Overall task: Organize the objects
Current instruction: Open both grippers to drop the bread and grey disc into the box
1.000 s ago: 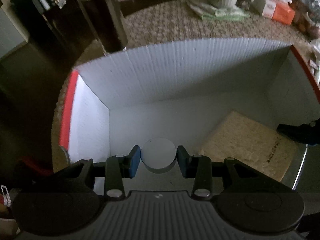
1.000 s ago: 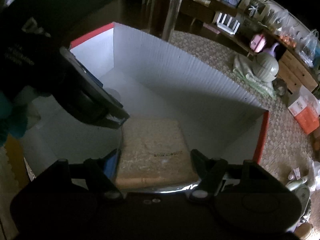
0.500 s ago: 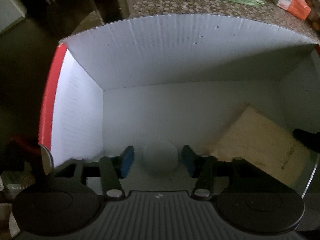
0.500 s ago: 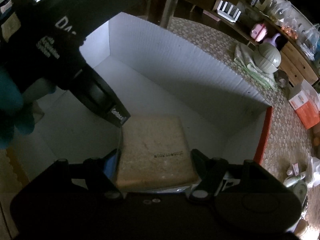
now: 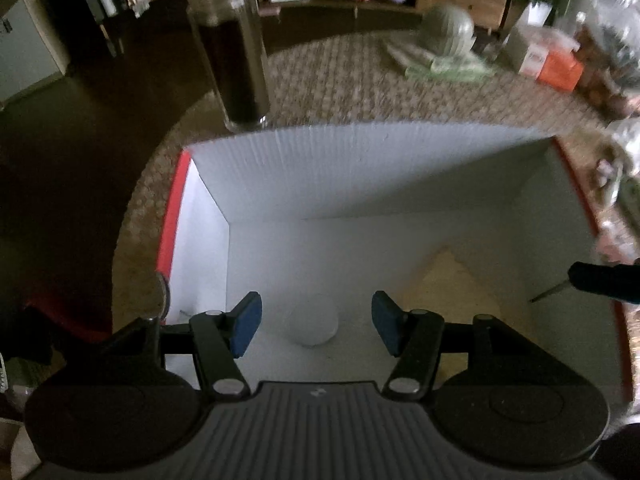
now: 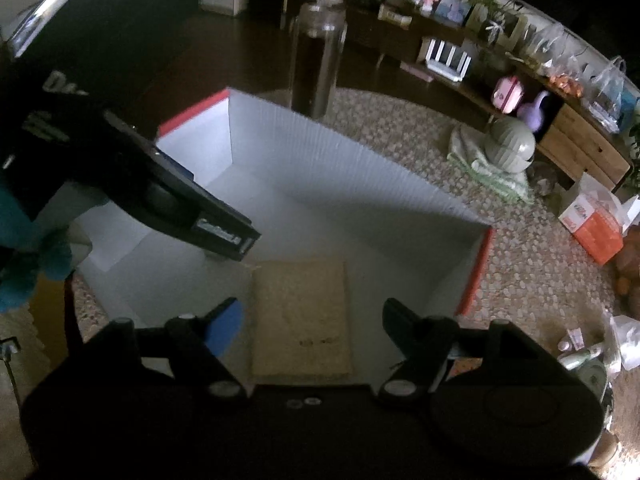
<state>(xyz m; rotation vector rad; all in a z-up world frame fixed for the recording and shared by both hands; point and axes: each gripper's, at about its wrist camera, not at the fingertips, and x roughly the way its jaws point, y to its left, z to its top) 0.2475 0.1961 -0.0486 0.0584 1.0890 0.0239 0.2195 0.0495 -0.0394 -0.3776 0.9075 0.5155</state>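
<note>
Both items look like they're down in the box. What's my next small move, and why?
Probably lift both clear of the white box. The left hand-held gripper, jaws opening, stands clear of the round white disc on the floor; the right hand-held gripper stands open over the flat tan packet, touching nothing.

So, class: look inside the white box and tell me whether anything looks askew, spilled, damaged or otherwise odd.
Nothing stands out. The white box sits upright with clean walls and no spill. The small white round object and the flat tan packet both lie flat on its floor, apart from each other. The packet looks intact, though the picture is dim.
</note>
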